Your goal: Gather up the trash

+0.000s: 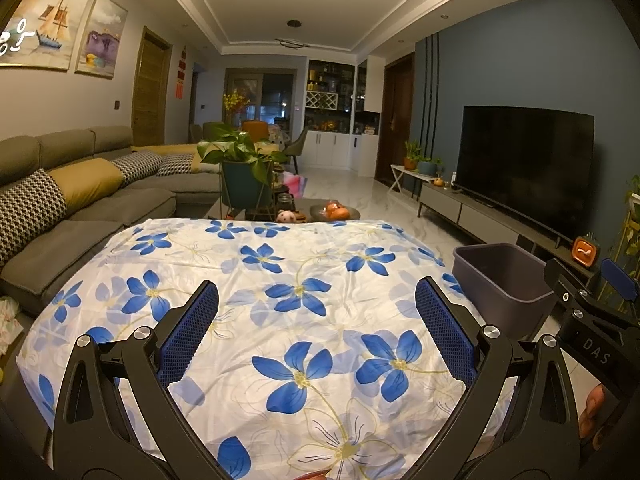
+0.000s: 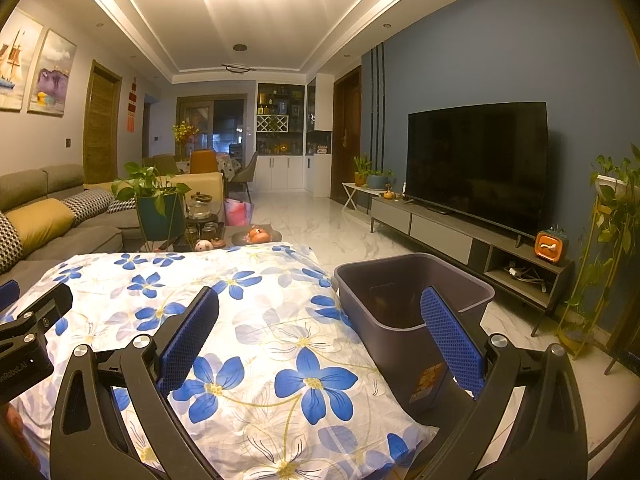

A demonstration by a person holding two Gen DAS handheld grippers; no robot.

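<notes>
Both the left hand-held gripper (image 1: 316, 320) and right hand-held gripper (image 2: 320, 328) hover spread apart and empty above the blue-flowered white cloth-covered worktop (image 1: 280, 280), no trash visible, so the dark purple plastic bin (image 2: 404, 304) just beside it risks knocking.

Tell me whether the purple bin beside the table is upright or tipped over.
Upright. The purple bin stands on the floor, open rim facing up, beside the flowered tablecloth.

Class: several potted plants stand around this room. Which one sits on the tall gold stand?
The trailing plant in the white pot at far right, beyond the TV; the others sit lower.
</notes>
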